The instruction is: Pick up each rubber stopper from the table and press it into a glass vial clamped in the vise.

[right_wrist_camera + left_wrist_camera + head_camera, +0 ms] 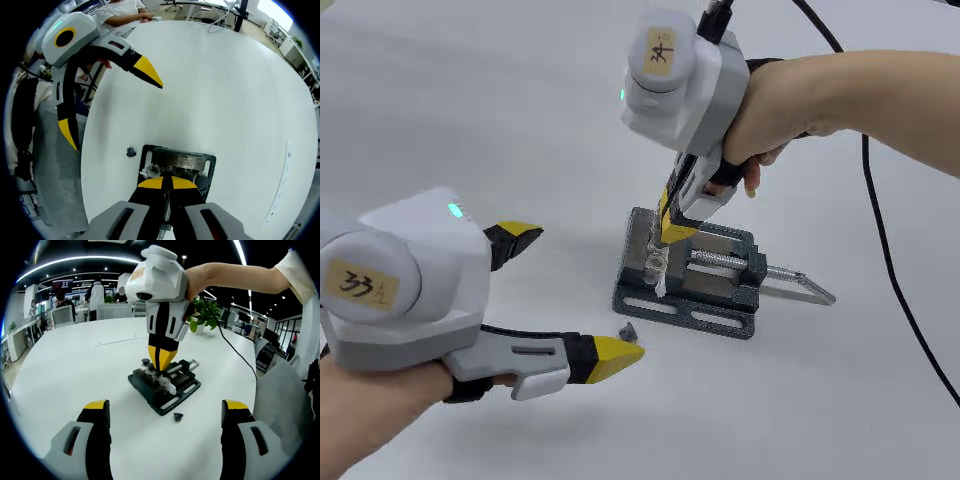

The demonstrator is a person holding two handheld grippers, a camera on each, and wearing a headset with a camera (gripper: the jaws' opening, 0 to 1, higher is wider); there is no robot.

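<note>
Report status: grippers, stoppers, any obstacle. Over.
Left gripper open, near loose rubber stopper. Right gripper shut, tips at vial in vise. No obstruction seen.

Vial point(655, 263) mouth behind right gripper point(673, 236)

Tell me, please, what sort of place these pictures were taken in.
Most likely an open-plan office used for bench work. Beyond the large white table, the left gripper view shows office chairs, long ceiling light strips and a potted plant. A vise stands on the table.
</note>
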